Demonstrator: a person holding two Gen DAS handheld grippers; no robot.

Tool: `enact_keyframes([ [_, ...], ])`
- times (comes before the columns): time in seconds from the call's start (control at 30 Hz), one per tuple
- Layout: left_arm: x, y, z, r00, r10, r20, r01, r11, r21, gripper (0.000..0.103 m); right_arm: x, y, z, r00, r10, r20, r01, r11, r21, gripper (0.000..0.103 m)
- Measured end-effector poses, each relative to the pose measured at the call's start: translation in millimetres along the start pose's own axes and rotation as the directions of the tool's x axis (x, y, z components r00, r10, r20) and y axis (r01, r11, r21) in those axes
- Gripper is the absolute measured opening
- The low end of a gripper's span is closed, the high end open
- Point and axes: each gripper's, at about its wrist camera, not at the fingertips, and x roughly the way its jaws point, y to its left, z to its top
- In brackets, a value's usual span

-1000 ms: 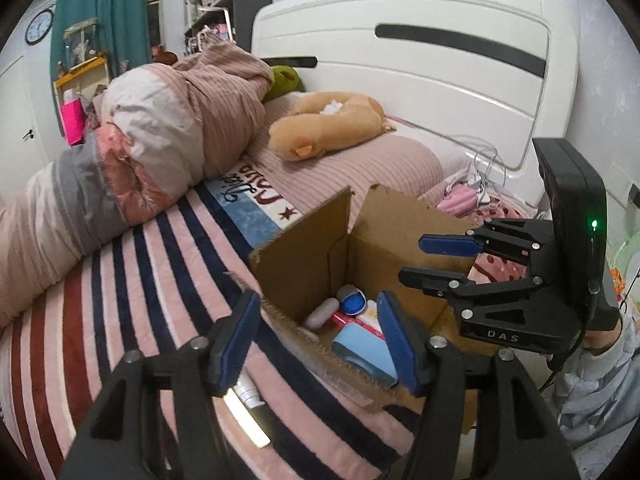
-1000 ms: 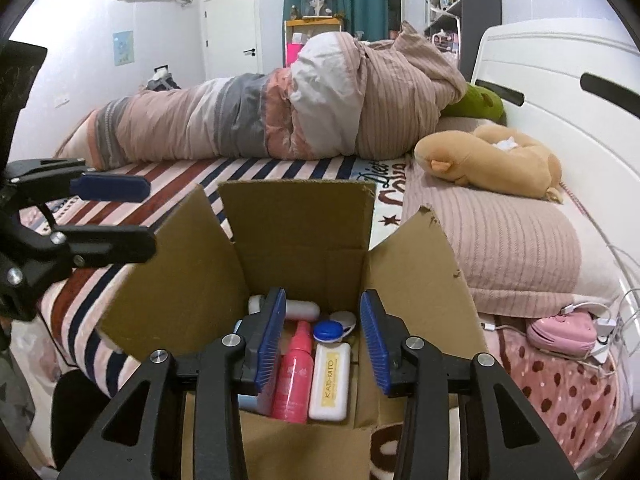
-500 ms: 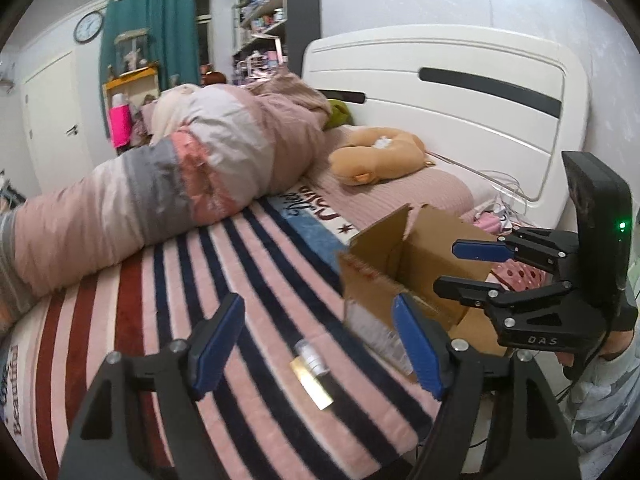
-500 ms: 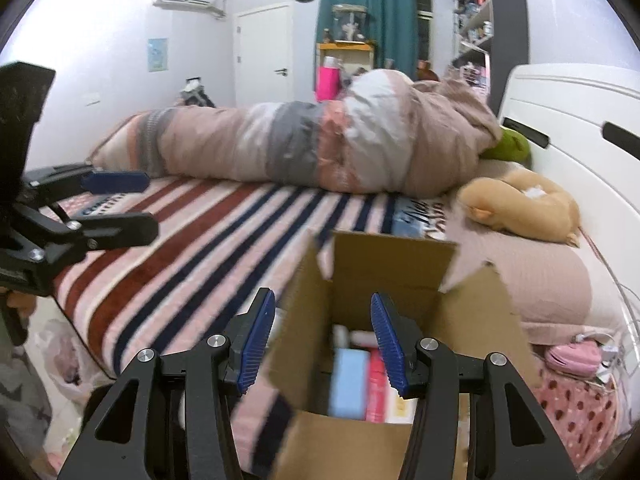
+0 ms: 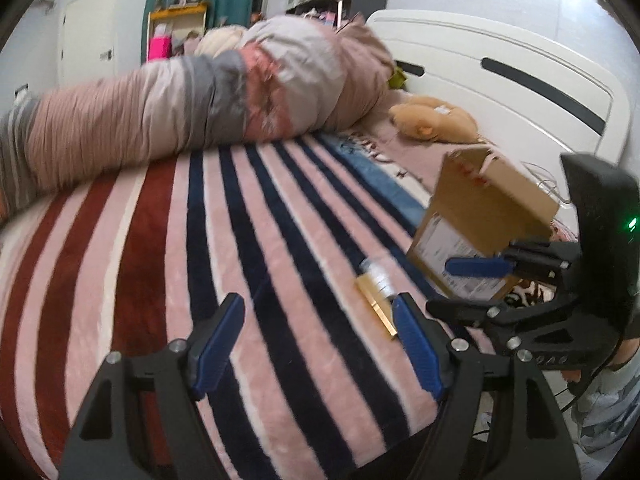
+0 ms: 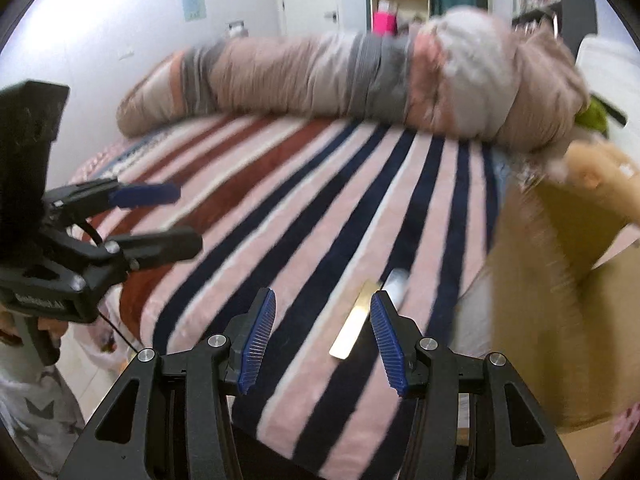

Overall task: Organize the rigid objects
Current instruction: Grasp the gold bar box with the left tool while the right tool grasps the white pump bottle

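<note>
A slim gold stick (image 5: 375,311) lies on the striped bedspread (image 5: 200,264), touching a small clear-and-white tube (image 5: 377,273). Both sit just left of the open cardboard box (image 5: 486,216). In the right wrist view the gold stick (image 6: 353,324) and the tube (image 6: 396,283) lie just ahead of my right gripper (image 6: 322,338), with the blurred box (image 6: 560,300) to the right. My left gripper (image 5: 320,346) is open and empty above the bedspread, the stick near its right finger. My right gripper is open and empty; it also shows in the left wrist view (image 5: 476,286).
A rolled pink and grey duvet (image 5: 192,100) lies across the far side of the bed. A tan plush toy (image 5: 436,122) rests by the white headboard (image 5: 520,80). The bed's near edge drops to the floor below both grippers.
Both grippers have swung left, away from the box and out over the bedspread. The box has shifted to the right edge of both views. The gold stick and tube are closer.
</note>
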Motion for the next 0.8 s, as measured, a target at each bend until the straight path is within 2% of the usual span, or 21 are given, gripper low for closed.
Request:
enact_keyframes([
  [0.1, 18, 12, -7, 1.000, -0.015, -0.027, 0.014, 1.000, -0.025, 0.073, 40, -7, -14, 0.996, -0.008, -0.088, 0.012, 0.999, 0.042, 0.045],
  [0.13, 23, 15, -9, 0.999, -0.023, -0.034, 0.022, 0.999, -0.033, 0.073, 56, -11, -19, 0.992, -0.022, -0.121, 0.029, 0.998, 0.059, 0.041],
  [0.23, 37, 23, -12, 0.998, -0.039, -0.052, 0.037, 0.998, -0.046, 0.073, 91, -24, -31, 0.983, -0.023, -0.181, 0.044, 0.992, 0.117, 0.020],
  [0.33, 44, 29, -14, 0.997, -0.046, -0.058, 0.042, 0.997, -0.061, 0.073, 101, -23, -29, 0.988, -0.040, -0.150, 0.057, 0.992, 0.113, 0.016],
  [0.37, 47, 32, -15, 0.997, -0.049, -0.059, 0.044, 0.997, -0.070, 0.073, 102, -22, -28, 0.990, -0.012, -0.140, 0.030, 0.991, 0.127, 0.014],
  [0.47, 53, 39, -15, 0.997, -0.046, -0.068, 0.040, 0.995, -0.089, 0.073, 109, -12, -22, 0.977, 0.178, -0.116, -0.153, 0.968, 0.198, 0.014],
  [0.6, 58, 44, -16, 0.996, -0.040, -0.084, 0.031, 0.994, -0.106, 0.073, 115, 7, -19, 0.964, 0.245, -0.100, -0.224, 0.957, 0.182, 0.015],
  [0.67, 59, 45, -17, 0.995, -0.039, -0.088, 0.029, 0.993, -0.114, 0.073, 112, 7, -19, 0.971, 0.218, -0.098, -0.198, 0.963, 0.181, 0.017],
  [0.7, 59, 46, -17, 0.995, -0.040, -0.089, 0.030, 0.993, -0.117, 0.073, 105, 5, -18, 0.980, 0.179, -0.090, -0.163, 0.973, 0.164, 0.020],
  [0.77, 60, 46, -18, 0.995, -0.045, -0.091, 0.034, 0.992, -0.119, 0.073, 87, 0, -16, 0.993, 0.103, -0.060, -0.094, 0.987, 0.132, 0.038],
  [0.8, 62, 45, -19, 0.994, -0.048, -0.095, 0.037, 0.992, -0.121, 0.073, 79, -4, -15, 0.997, 0.067, -0.042, -0.061, 0.990, 0.126, 0.042],
])
